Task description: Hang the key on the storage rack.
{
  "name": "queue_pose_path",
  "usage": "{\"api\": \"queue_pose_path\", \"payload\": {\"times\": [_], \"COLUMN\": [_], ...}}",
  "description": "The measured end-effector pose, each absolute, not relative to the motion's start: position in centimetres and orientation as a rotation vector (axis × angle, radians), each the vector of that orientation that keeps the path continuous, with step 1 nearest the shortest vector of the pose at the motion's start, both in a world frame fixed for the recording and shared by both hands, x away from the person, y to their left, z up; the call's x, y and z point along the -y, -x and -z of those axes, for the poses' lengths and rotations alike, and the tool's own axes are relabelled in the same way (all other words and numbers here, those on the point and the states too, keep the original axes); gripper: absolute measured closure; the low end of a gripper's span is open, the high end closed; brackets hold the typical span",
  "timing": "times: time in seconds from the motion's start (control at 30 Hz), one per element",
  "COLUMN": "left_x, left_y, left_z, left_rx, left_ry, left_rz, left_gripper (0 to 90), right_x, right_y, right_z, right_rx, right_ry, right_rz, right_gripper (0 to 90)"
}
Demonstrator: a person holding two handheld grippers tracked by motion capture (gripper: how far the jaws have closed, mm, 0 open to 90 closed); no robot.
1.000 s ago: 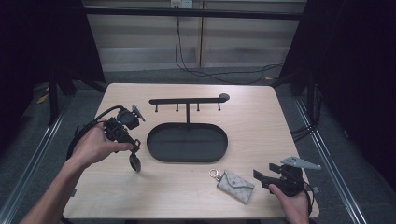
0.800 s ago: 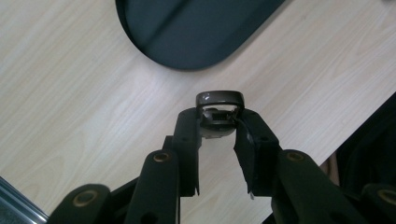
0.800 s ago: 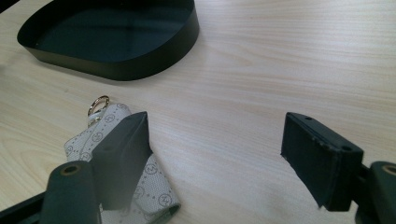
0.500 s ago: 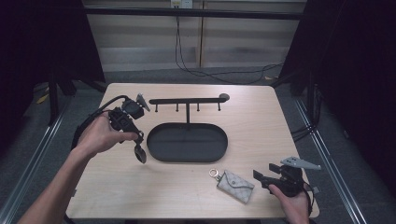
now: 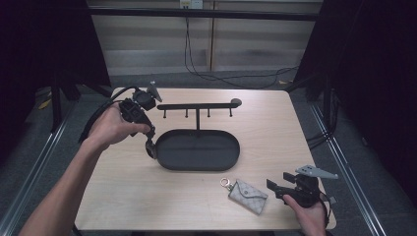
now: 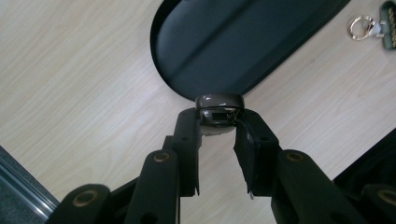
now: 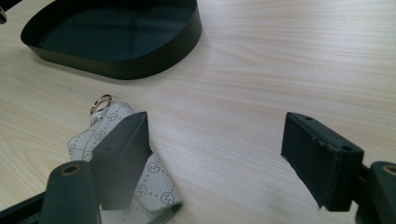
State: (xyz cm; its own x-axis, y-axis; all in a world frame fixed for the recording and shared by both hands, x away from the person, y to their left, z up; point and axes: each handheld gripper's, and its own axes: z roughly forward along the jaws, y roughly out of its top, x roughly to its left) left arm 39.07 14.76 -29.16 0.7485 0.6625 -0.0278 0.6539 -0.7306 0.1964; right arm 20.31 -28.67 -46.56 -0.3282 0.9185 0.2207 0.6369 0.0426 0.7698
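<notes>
My left gripper [image 6: 218, 122] is clamped on a small dark glossy fob-like object [image 6: 219, 108], lifted over the near-left rim of the black oval metal tray [image 5: 169, 156] with its hook rack [image 5: 196, 106]. Not placed yet, I judge. My right gripper [image 7: 219, 154] sits jaws apart, holding nothing, beside the grey patterned key pouch [image 5: 248, 195] on the wooden table [image 5: 275, 132]; pouch not yet picked up.
</notes>
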Motion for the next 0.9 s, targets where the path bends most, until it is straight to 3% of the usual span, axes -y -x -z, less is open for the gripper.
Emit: {"api": "queue_pose_path", "payload": {"times": [0.9], "left_x": [-11.9], "left_y": [-43.8], "left_z": [30.1], "left_rx": [-1.205], "left_ry": [-2.732], "left_rz": [-0.019], "left_gripper": [70.8], "right_x": [28.6], "right_y": [-20.3], "right_z": [46.5], "right_rx": [-2.009], "right_ry": [-1.565], "right_rz": [-1.193], "right_gripper": [23.5]}}
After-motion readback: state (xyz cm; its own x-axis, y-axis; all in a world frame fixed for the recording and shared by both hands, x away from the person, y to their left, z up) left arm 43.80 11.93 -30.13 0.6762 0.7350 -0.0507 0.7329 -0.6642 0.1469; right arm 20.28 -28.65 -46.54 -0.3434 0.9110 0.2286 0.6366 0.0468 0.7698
